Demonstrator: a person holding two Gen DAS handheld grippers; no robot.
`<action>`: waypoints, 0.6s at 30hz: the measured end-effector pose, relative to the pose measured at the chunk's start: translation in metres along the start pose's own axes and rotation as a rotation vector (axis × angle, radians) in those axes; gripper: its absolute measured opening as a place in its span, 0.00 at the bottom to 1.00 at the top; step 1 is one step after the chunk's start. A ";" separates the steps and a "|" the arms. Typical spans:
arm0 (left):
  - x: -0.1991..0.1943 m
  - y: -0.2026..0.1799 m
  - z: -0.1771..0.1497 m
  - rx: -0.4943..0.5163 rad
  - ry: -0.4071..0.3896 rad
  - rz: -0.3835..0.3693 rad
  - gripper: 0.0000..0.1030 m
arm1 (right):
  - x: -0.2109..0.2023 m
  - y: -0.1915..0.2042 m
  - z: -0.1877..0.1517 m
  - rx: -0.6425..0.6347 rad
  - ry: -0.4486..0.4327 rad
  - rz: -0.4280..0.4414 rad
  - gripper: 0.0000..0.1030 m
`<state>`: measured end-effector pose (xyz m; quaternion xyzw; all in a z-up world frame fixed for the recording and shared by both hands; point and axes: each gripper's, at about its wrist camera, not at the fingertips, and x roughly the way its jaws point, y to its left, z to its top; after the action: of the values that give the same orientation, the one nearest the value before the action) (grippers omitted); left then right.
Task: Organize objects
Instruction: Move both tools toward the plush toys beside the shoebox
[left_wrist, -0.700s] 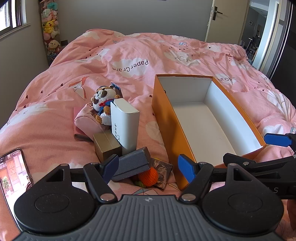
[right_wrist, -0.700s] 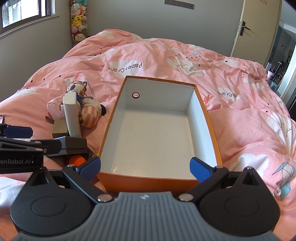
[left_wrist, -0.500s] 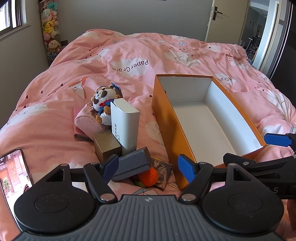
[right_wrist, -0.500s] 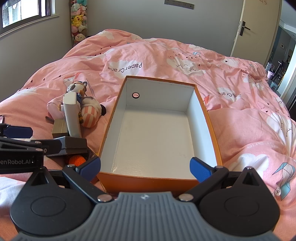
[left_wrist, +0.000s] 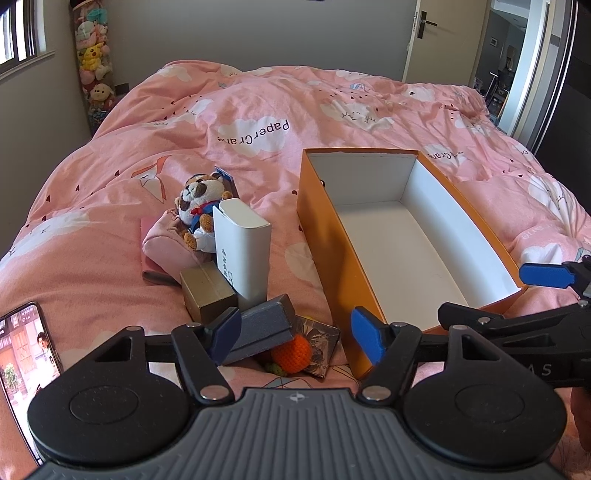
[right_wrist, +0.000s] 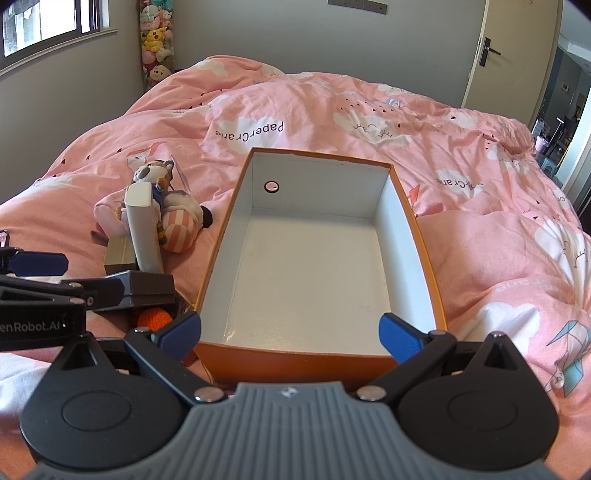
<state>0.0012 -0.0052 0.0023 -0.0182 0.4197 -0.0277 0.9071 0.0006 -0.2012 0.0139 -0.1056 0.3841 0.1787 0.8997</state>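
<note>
Both tongs wide open, nothing held: left tongs (left_wrist: 295, 336) hang over the pile on the bed (left_wrist: 258, 110), right tongs (right_wrist: 290, 332) over the near end of the empty orange box (right_wrist: 421, 236). Dark grey case (left_wrist: 264, 326) lies just ahead of the left tongs, touching the orange knitted ball (left_wrist: 291, 354). Its long axis runs roughly across the jaw gap, so likely a left-hand pick; box sits just right of the pile.
</note>
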 end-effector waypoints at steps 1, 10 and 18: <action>0.000 -0.001 0.001 0.005 -0.001 -0.002 0.72 | 0.001 -0.005 0.001 0.003 0.003 0.002 0.99; 0.011 0.010 0.008 0.001 -0.007 -0.050 0.63 | 0.016 0.007 0.023 -0.085 0.002 0.043 0.83; 0.021 0.033 0.020 -0.026 -0.009 -0.115 0.40 | 0.038 0.028 0.053 -0.161 0.016 0.159 0.58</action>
<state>0.0315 0.0269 -0.0025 -0.0544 0.4144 -0.0742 0.9054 0.0481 -0.1492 0.0208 -0.1480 0.3831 0.2789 0.8681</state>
